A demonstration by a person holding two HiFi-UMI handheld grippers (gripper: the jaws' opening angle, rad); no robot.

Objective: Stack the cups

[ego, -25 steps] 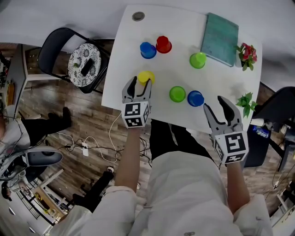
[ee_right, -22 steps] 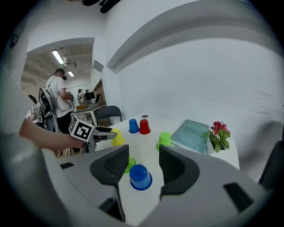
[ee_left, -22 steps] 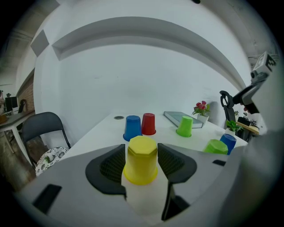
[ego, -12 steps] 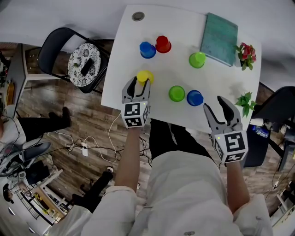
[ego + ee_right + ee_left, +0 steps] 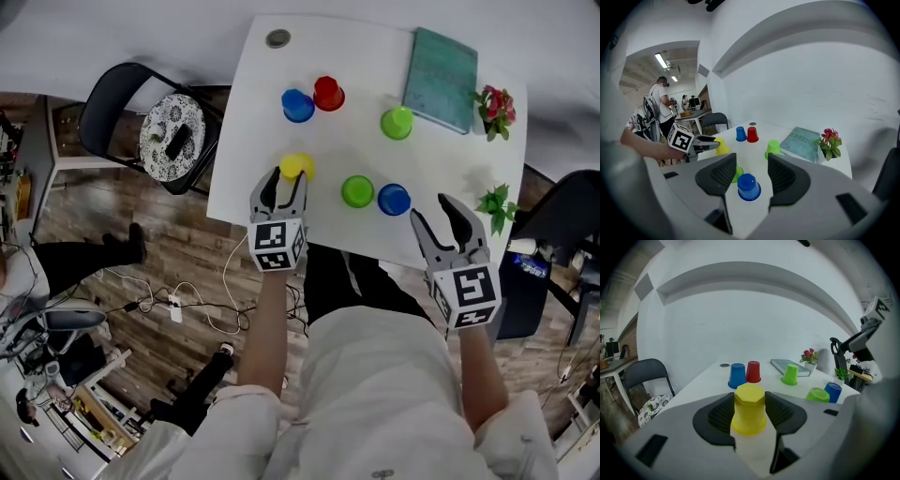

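Yellow cup (image 5: 749,408) in your left claw (image 5: 287,178)
Jaws just closed, pads pressing it; lift straight, carry level to green cup (image 5: 357,191) at 3 o'clock. Right claw (image 5: 430,208) gapes, gripping nothing.

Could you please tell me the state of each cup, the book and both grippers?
yellow cup: upside down, gripped
red cup: upside down, unstacked
far blue cup: upside down, unstacked
far green cup: upside down, unstacked
near green cup: upside down, unstacked
near blue cup: upside down, unstacked
book: closed
left gripper: jaws just closed onto yellow cup
right gripper: open, empty
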